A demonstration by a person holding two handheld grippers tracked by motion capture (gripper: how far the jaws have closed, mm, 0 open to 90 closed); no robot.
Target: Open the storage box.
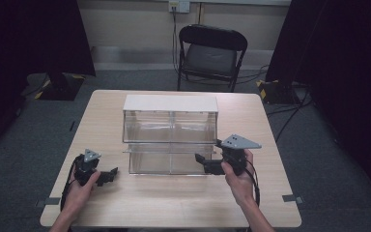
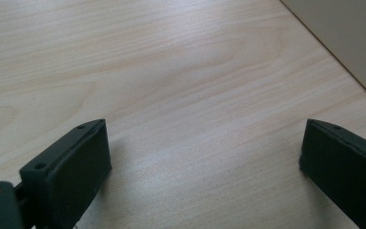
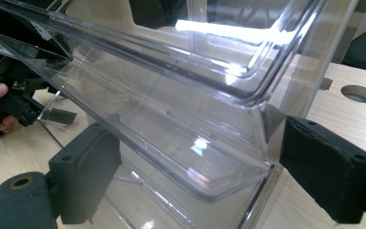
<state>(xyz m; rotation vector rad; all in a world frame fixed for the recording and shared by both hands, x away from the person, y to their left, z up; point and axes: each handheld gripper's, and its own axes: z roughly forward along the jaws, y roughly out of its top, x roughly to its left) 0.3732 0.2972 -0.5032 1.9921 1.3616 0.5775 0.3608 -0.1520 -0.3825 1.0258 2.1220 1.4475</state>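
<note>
A clear plastic two-tier bin organiser [image 1: 170,137] with a white top stands in the middle of the wooden table [image 1: 183,193]. My right gripper [image 1: 204,163] is at its lower right front corner, open, jaws either side of the clear lower bin's edge [image 3: 205,162]. My left gripper [image 1: 110,174] rests low over the table to the left of the organiser, open, with bare wood [image 2: 200,119] between its jaws. The left hand and its gripper [image 3: 14,102] show through the plastic in the right gripper view.
A black folding chair [image 1: 211,53] stands behind the table. Cables trail on the grey carpet at the right. A round cable hole [image 3: 360,93] is in the tabletop beyond the organiser. Dark curtains flank both sides.
</note>
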